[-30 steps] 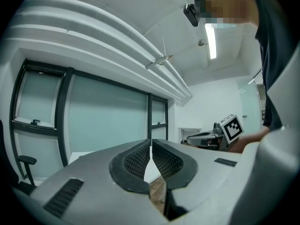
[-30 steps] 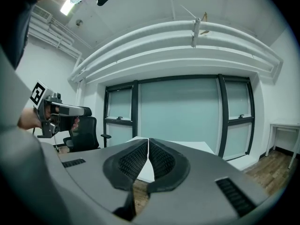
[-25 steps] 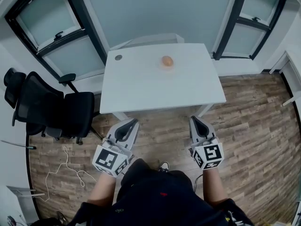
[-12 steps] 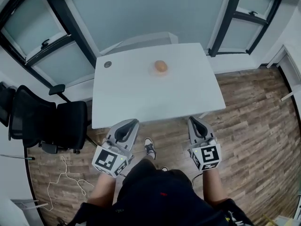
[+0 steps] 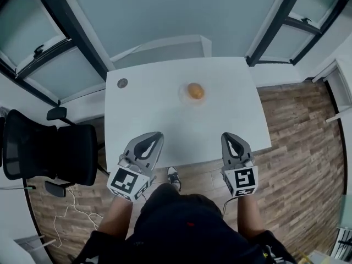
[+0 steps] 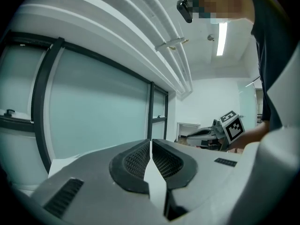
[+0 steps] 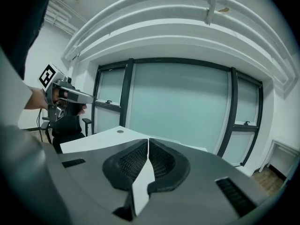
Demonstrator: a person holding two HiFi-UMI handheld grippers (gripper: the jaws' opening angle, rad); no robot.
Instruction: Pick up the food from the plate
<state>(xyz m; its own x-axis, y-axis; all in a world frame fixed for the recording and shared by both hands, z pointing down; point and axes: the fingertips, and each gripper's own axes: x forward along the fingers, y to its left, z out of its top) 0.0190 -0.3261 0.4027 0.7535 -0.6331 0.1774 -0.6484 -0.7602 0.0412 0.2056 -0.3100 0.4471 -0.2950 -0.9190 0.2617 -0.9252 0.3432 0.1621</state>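
Looking down from the head view, the biggest thing is the white table (image 5: 159,120). A black office chair (image 5: 49,153) is parked off its left side, and wood floor (image 5: 300,142) shows on the right.

Next down in size, the left gripper (image 5: 155,136) and right gripper (image 5: 227,136) both poke over the table's near edge, side by side with a gap between them. Each gripper's own view shows its jaws pressed together with only a thin seam, nothing in them: left gripper (image 6: 150,141), right gripper (image 7: 148,140).

Further across the table sits a pale plate (image 5: 182,94), pretty hard to make out against the white top. On it is the food (image 5: 195,91), a round orange-brown lump. It's well apart from both grippers, out ahead of them and roughly in line with the gap between the two.

Smallest bit: a little round grommet (image 5: 122,83) near the table's far left corner.
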